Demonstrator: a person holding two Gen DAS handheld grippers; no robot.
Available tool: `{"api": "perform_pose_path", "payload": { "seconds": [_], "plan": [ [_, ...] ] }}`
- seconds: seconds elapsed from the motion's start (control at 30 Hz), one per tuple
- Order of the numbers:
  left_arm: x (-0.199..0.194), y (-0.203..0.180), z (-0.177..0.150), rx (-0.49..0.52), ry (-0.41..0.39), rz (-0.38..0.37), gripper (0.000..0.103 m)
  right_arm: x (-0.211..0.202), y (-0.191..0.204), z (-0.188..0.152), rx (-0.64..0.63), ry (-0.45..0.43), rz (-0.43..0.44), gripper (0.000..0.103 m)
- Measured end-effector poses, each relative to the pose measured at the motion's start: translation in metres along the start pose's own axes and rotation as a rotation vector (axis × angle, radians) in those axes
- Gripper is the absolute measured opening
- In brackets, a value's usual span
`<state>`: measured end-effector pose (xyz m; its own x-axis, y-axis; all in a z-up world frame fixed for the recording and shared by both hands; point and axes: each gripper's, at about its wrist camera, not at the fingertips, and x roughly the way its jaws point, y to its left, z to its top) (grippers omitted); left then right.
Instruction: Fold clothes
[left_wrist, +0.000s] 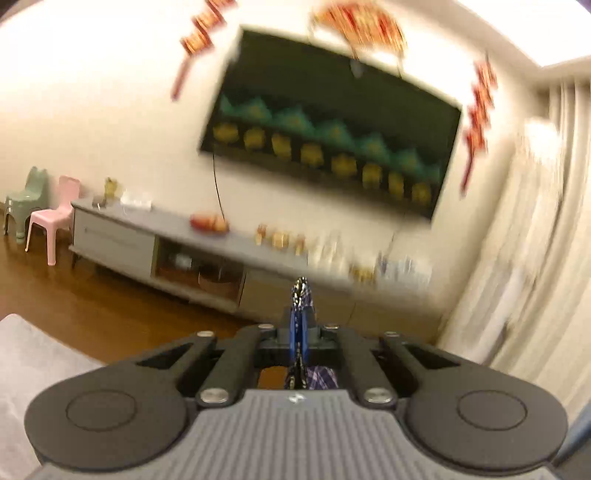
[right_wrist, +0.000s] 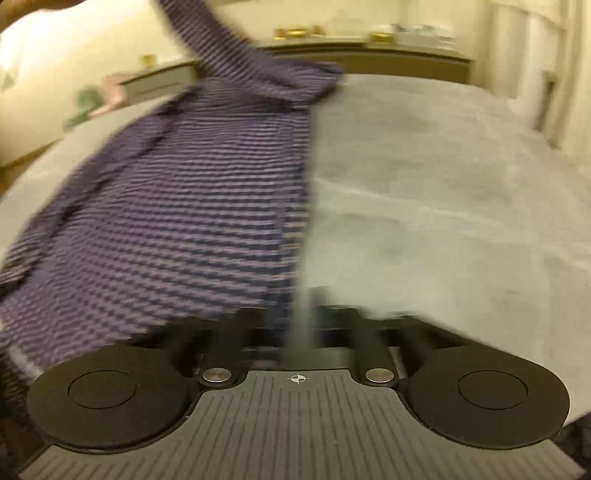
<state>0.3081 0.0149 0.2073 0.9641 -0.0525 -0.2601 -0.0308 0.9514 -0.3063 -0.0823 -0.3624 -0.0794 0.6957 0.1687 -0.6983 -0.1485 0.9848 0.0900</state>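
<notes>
A purple-and-navy checked shirt (right_wrist: 177, 206) lies spread on a grey-covered surface (right_wrist: 443, 184), with one part of it rising toward the top left of the right wrist view. My left gripper (left_wrist: 301, 295) is raised in the air and shut on a pinch of the same checked fabric (left_wrist: 325, 378), which hangs below its fingers. My right gripper (right_wrist: 301, 314) is low over the grey surface at the shirt's near right edge; its fingers are blurred and look closed together, and whether they hold cloth is unclear.
A grey TV cabinet (left_wrist: 177, 243) with jars and fruit stands under a wall TV (left_wrist: 332, 122). Two small plastic chairs (left_wrist: 48, 214) stand at the left on the wooden floor. Pale curtains (left_wrist: 535, 240) hang at the right.
</notes>
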Motion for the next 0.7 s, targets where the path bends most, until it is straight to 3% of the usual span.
{"api": "perform_pose_path", "payload": {
  "seconds": [0.03,0.1,0.2,0.3,0.43,0.5,0.57,0.63,0.7],
  "plan": [
    [-0.006,0.007,0.005,-0.022,-0.024,0.032,0.004,-0.004,0.009,0.000,-0.043,-0.039,-0.017,0.000],
    [-0.010,0.022,0.009,-0.030,-0.045,0.115,0.004,-0.016,0.022,0.005,-0.112,-0.121,0.033,0.000],
    [0.000,0.045,0.000,0.007,0.013,0.199,0.004,-0.023,0.039,0.010,-0.165,-0.178,0.134,0.000],
    [0.012,0.069,-0.015,-0.032,0.081,0.236,0.004,-0.010,0.058,0.011,-0.252,-0.151,0.124,0.000],
    [0.014,0.083,-0.023,-0.033,0.041,0.306,0.004,0.005,0.070,0.004,-0.328,-0.084,0.112,0.000],
    [0.019,0.083,-0.028,-0.006,0.090,0.275,0.004,0.008,0.070,0.003,-0.347,-0.046,0.124,0.001],
    [0.022,0.076,-0.035,0.053,0.121,0.228,0.004,0.009,0.071,0.001,-0.347,-0.032,0.133,0.010],
    [0.014,0.064,-0.046,0.130,0.098,0.160,0.004,0.001,0.062,0.005,-0.279,-0.047,0.183,0.035],
    [0.002,0.045,-0.056,0.221,0.081,0.079,0.004,-0.010,0.049,0.013,-0.183,-0.069,0.255,0.042]
  ]
}}
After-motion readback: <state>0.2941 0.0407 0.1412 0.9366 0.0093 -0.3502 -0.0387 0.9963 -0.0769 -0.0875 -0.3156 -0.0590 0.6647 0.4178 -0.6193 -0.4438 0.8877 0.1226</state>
